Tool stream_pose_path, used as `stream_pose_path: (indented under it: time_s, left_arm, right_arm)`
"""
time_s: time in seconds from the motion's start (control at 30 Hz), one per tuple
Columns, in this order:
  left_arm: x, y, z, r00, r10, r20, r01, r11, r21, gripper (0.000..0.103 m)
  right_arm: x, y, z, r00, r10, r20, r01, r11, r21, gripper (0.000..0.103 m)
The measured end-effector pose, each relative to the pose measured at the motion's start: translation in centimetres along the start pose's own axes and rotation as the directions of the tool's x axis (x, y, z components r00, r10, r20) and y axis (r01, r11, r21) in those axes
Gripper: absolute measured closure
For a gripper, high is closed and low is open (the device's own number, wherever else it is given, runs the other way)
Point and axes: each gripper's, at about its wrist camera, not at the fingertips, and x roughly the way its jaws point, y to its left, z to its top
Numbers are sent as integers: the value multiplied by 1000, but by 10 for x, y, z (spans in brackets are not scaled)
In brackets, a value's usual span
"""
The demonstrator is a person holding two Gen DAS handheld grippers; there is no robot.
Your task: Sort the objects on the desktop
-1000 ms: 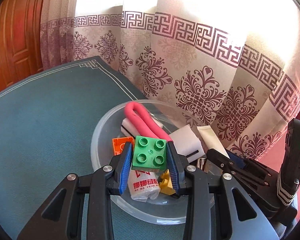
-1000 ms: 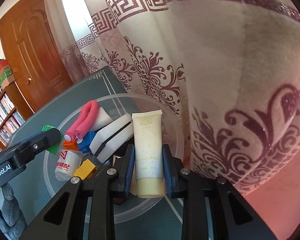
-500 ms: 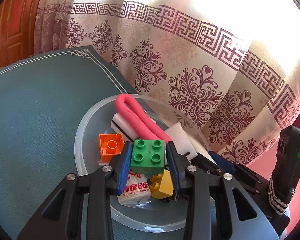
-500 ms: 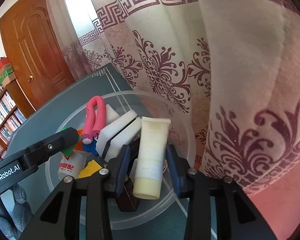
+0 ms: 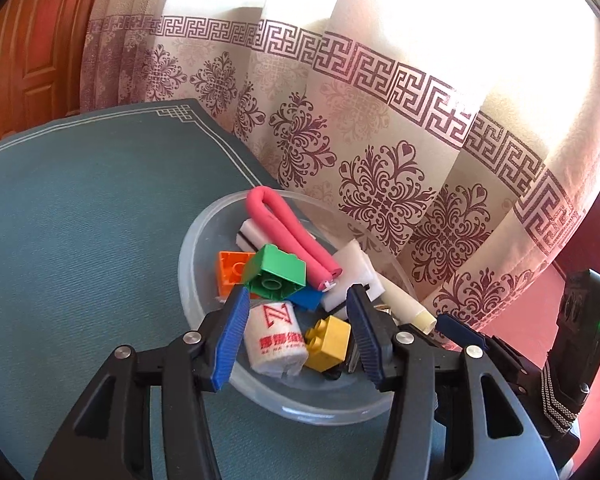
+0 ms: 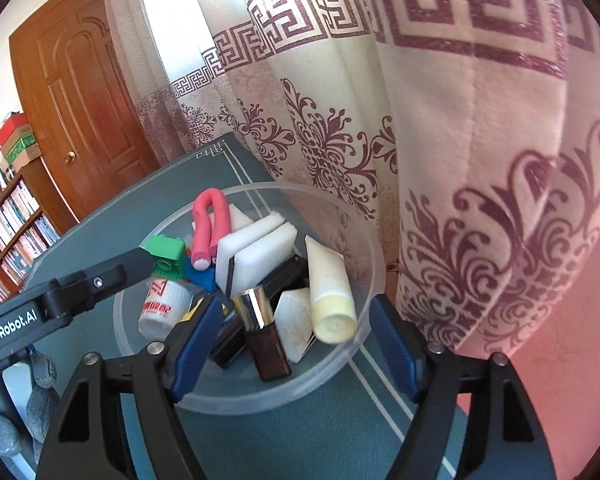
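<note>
The left tongs [image 5: 296, 330] have just been opening and now stand apart, gripping nothing; the green block [image 5: 275, 271] lies tipped on its side in the bowl [image 5: 196, 240], beyond the blue pads. The right tongs [image 6: 300, 344] have also just been opening and gape wide, empty; the cream tube [image 6: 329, 292] lies in the bowl's right side, clear of both pads. The clear bowl on the teal counter [image 5: 80, 220] also holds a pink foam roller [image 5: 288, 228], white sponges [image 6: 256, 256], an orange block [image 5: 230, 270], a yellow block [image 5: 329, 338] and a white roll [image 5: 274, 332]. A second ago each tong clamped its item above the bowl.
</note>
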Motion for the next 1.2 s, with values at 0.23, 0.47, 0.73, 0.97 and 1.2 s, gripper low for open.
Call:
stream_pose_path:
  time_s: [0.23,0.47,0.73,0.97,1.2]
  left_arm:
    - [-29,-7,-12,994,89,60,-91,995,31,49]
    - [-63,-26,-26,962,229,152,-241,968,67,33]
    - [-86,-43,-37,928,328,180,-342,938,56,27]
    - [-90,-55,-46,931,330,156,-345,936,76,27]
    - [-92,-58,-49,928,338,159,-352,933,75,27]
  right_arm:
    - [-13,7,-17,1000,8,-25,-8,1000,-12,20]
    - [-22,19,-33,999,7,-47,-10,999,-51,11]
    - [-25,17,-43,999,-14,-42,11,999,-53,3]
    - [-31,20,-48,999,-52,-14,50,995,-89,1]
    - [-47,27,-46,985,-145,89,157,977,-142,1]
